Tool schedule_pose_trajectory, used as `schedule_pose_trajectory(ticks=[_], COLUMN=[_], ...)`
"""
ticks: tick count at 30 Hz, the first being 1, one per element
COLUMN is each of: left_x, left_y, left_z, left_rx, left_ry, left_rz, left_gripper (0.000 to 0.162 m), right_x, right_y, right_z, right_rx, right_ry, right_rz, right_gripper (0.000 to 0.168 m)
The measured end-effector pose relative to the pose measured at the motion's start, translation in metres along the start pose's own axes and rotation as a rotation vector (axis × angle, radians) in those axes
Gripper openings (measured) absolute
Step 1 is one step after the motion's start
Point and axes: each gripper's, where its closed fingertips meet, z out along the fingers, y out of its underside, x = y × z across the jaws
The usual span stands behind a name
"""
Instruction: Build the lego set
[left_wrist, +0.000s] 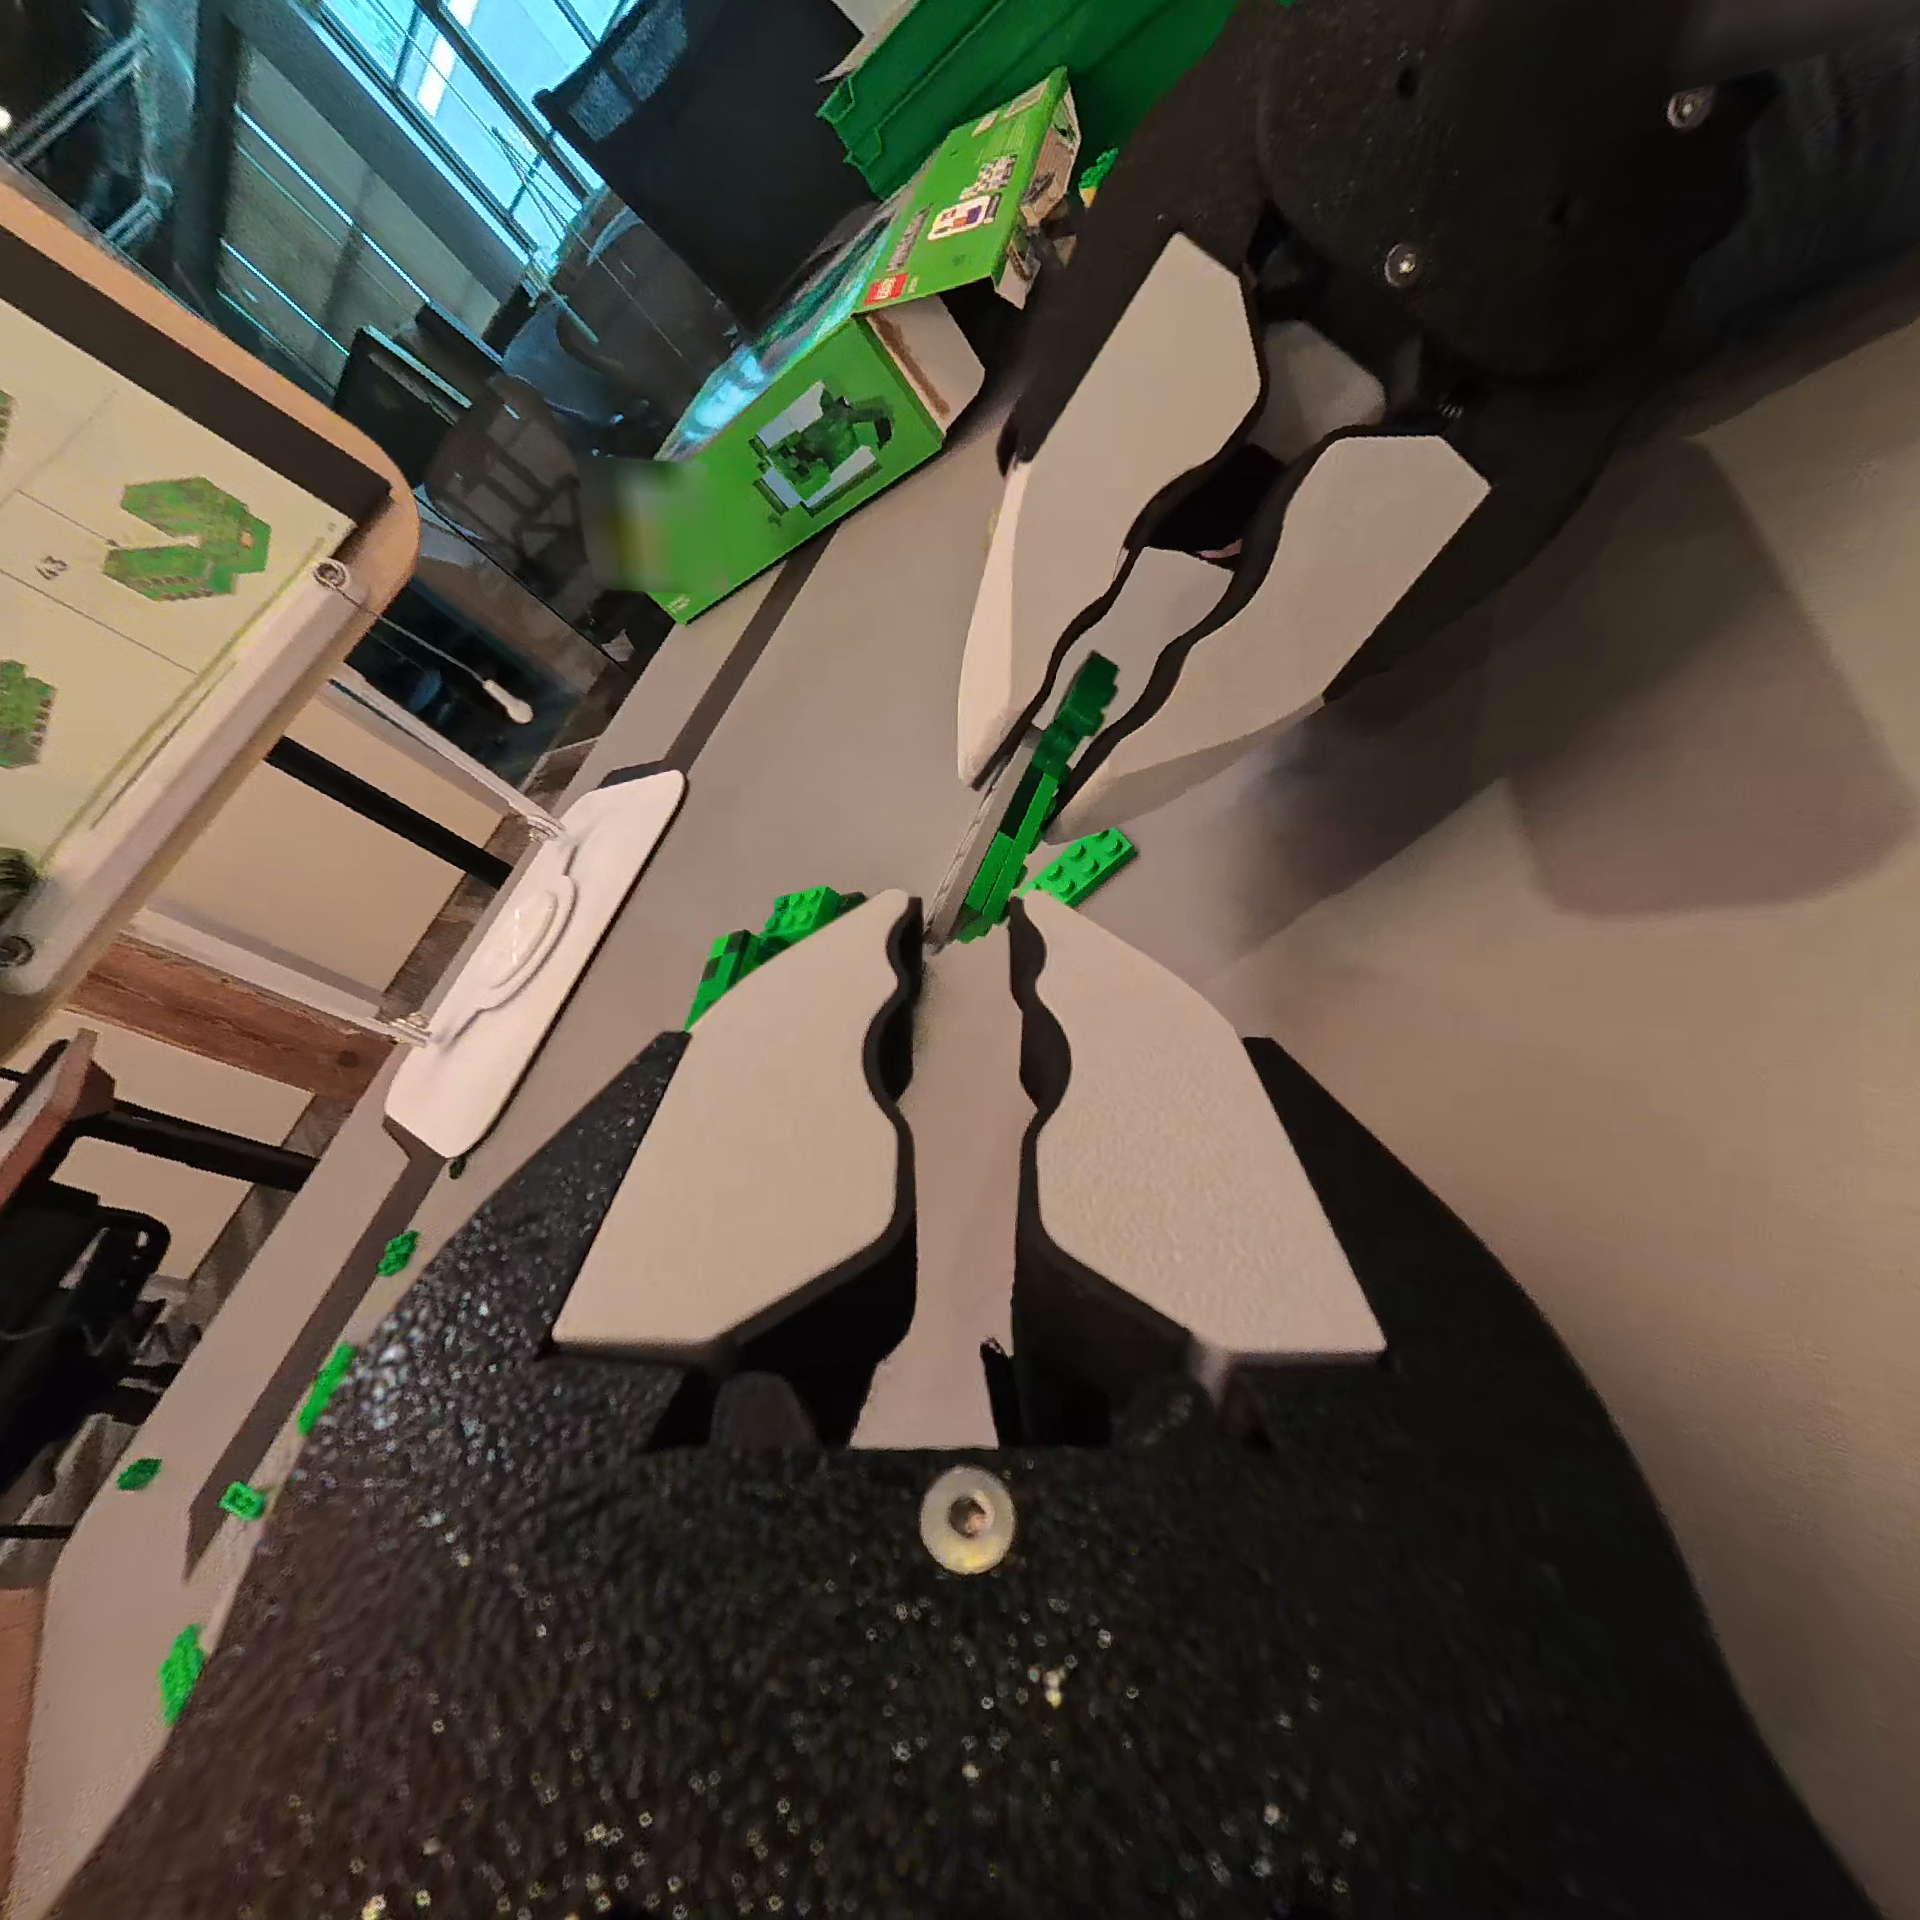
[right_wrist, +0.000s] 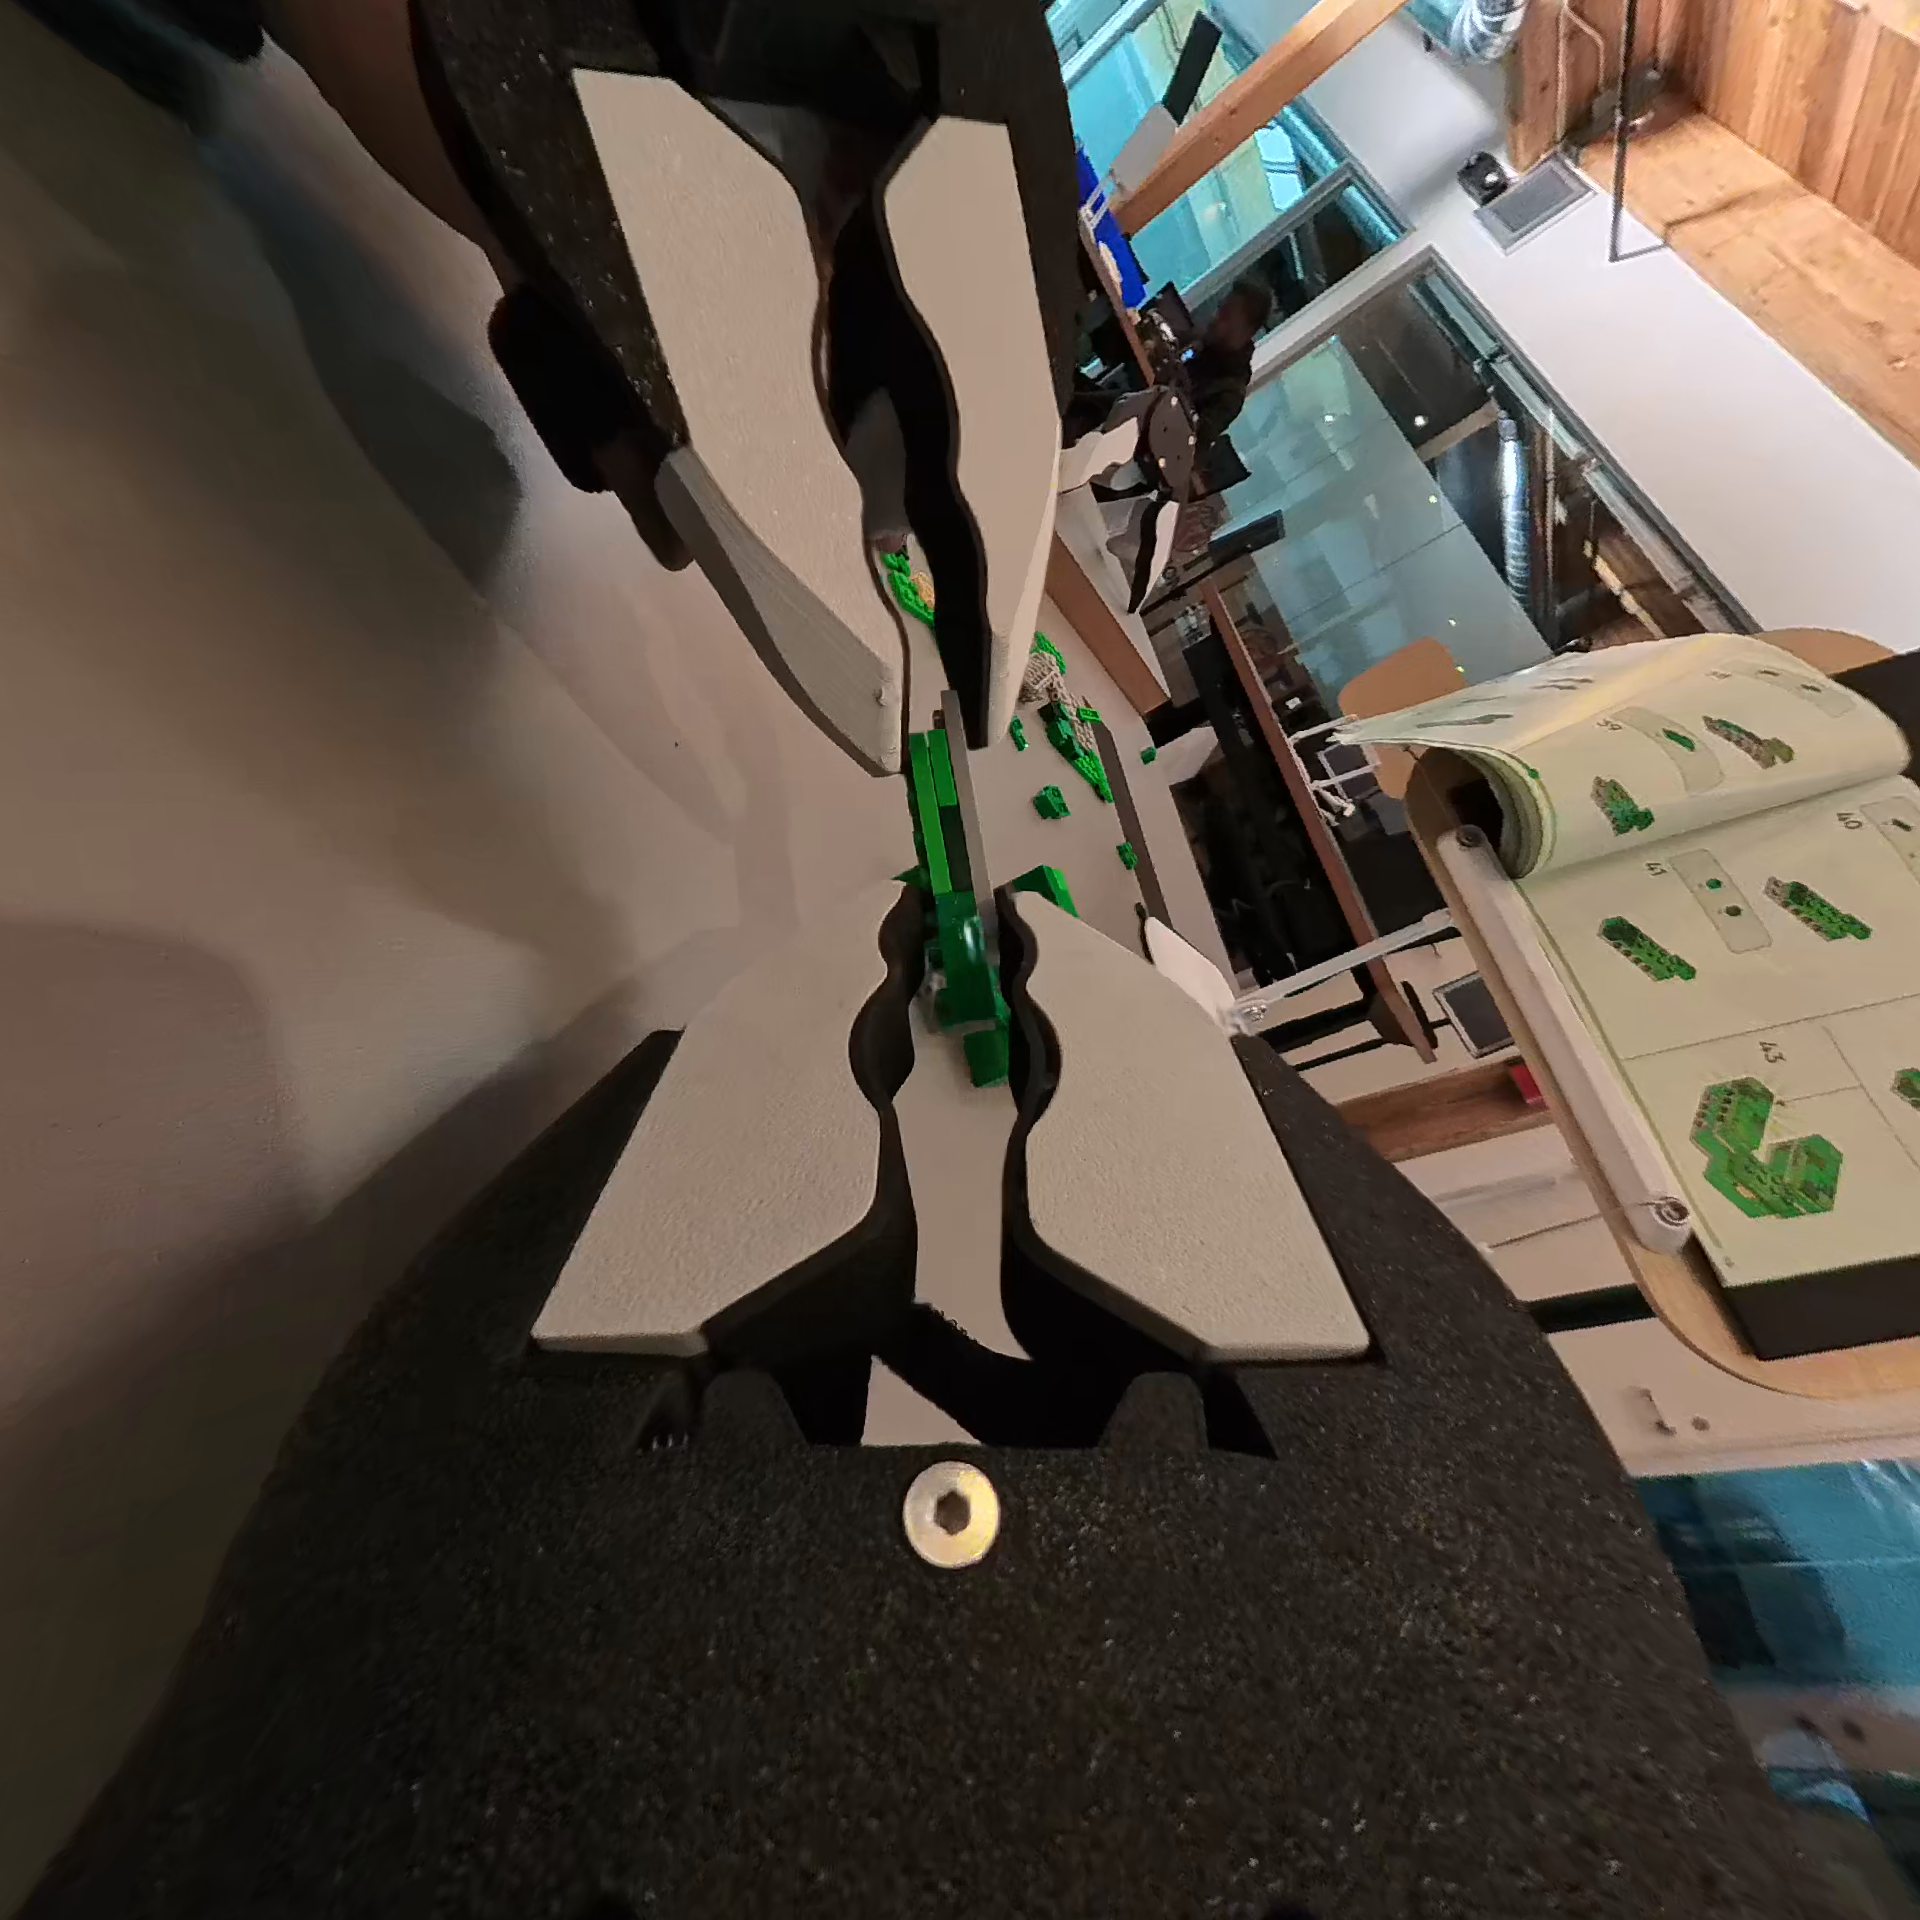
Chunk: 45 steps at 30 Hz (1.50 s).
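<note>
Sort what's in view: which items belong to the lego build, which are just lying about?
In the job:
- green assembly, held between the left gripper and right gripper
- loose green bricks
- open instruction booklet on its stand

Lying about:
- green set boxes
- green bin
- white stand base

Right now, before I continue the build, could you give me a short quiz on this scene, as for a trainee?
1. True or false: the instruction booklet lies open.
2. What does the right gripper clamp? A. a green brick assembly B. the lego box C. nothing
3. Short answer: what holds the other end of that assembly?

Key: 1. true. 2. A. 3. the left gripper.
</note>
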Motion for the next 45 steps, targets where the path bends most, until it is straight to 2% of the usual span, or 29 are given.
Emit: schedule_pose_trajectory(ticks=[1, 4, 6, 9, 11, 13, 17, 19, 24, 27, 30, 34, 37, 45], left_x=[0.0, -0.011, -0.02, -0.023, -0.025, -0.018, -0.011, -0.008, -0.003, -0.003, -0.007, -0.02, -0.008, 0.006], left_y=[0.0, 0.002, 0.008, 0.01, 0.008, 0.013, 0.028, 0.042, 0.053, 0.063, 0.067, 0.056, 0.062, 0.061], left_z=[0.0, -0.003, -0.006, -0.009, -0.013, -0.016, -0.018, -0.018, -0.014, -0.015, -0.018, -0.028, -0.032, -0.013], left_rx=[0.003, 0.004, -0.016, -0.044, -0.061, -0.169, -0.296, -0.364, -0.376, -0.395, -0.37, -0.225, -0.333, -0.389], left_ry=[0.008, -0.012, -0.008, 0.082, 0.129, 0.222, 0.328, 0.329, 0.356, 0.32, 0.268, 0.205, 0.185, 0.156], left_rz=[-0.022, -0.154, -0.341, -0.716, -0.894, -1.087, -1.335, -1.383, -1.492, -1.495, -1.47, -1.346, -1.209, -1.291], left_gripper=[0.015, 0.014, 0.014, 0.013, 0.012, 0.009, 0.005, 0.005, 0.006, 0.03, 0.04, 0.035, 0.032, 0.04], right_x=[0.003, 0.02, 0.034, 0.055, 0.062, 0.062, 0.058, 0.056, 0.054, 0.053, 0.055, 0.07, 0.079, 0.077], right_y=[-0.001, -0.001, 0.001, 0.008, 0.011, 0.011, 0.006, 0.005, 0.006, 0.007, 0.012, 0.032, 0.041, 0.047], right_z=[0.0, -0.003, -0.009, -0.019, -0.022, -0.022, -0.021, -0.021, -0.02, -0.02, -0.02, -0.024, -0.028, -0.026], right_rx=[0.003, -0.002, 0.007, 0.034, 0.045, 0.054, 0.064, 0.068, 0.069, 0.067, 0.053, -0.019, -0.03, -0.045], right_ry=[0.022, 0.117, 0.174, 0.264, 0.281, 0.279, 0.26, 0.249, 0.231, 0.224, 0.223, 0.298, 0.334, 0.323], right_rz=[-0.008, 0.02, 0.089, 0.192, 0.246, 0.261, 0.232, 0.231, 0.248, 0.259, 0.305, 0.417, 0.506, 0.54], right_gripper=[0.016, 0.047, 0.058, 0.058, 0.057, 0.056, 0.053, 0.052, 0.048, 0.046, 0.046, 0.044, 0.043, 0.04])
